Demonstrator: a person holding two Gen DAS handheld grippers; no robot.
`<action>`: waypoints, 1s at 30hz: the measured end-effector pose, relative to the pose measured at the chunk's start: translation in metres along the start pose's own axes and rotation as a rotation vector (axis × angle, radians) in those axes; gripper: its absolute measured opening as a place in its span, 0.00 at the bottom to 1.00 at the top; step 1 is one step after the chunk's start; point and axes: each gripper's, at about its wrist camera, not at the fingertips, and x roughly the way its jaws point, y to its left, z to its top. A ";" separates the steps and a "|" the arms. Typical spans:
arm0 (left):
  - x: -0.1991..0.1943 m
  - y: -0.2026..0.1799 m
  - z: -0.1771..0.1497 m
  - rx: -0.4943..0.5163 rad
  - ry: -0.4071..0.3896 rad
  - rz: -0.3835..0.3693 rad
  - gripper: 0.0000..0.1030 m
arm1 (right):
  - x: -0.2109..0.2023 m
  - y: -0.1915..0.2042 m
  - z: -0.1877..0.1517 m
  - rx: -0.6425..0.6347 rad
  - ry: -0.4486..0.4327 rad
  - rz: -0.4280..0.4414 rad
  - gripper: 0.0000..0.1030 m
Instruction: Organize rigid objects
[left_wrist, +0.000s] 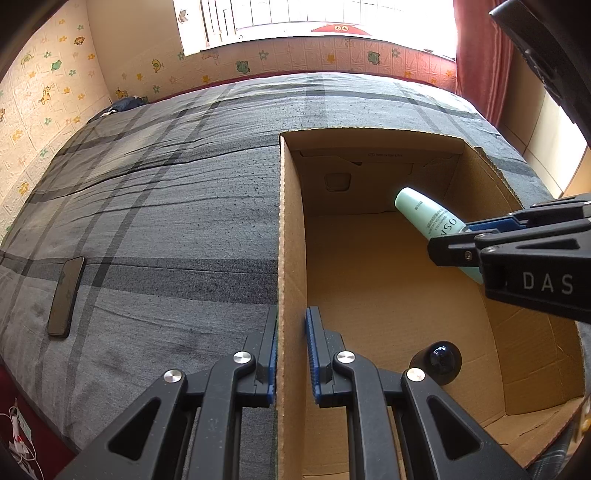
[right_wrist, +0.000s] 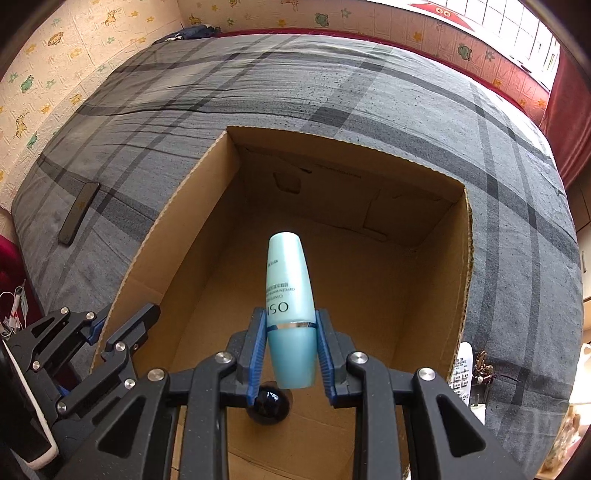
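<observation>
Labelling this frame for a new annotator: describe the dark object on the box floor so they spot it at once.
Start at the open cardboard box on the grey plaid bed. On its floor, at the near end, lies a small glossy black round-ended object, the only thing resting there. The pale green bottle is above it, held in the right gripper jaws, not on the floor.

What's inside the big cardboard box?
A dark round-topped bottle lies on the cardboard box floor. The aqua bottle hangs above it in the right tool. The near corner is hidden.
</observation>
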 end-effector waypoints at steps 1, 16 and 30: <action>0.000 0.000 0.000 0.001 0.000 0.001 0.13 | 0.004 0.001 0.001 -0.002 0.007 0.000 0.27; 0.001 0.000 0.000 0.002 0.003 0.004 0.14 | 0.057 0.010 0.010 0.002 0.114 0.001 0.27; 0.001 0.003 0.001 -0.001 0.004 0.002 0.14 | 0.055 0.011 0.013 0.010 0.111 0.012 0.27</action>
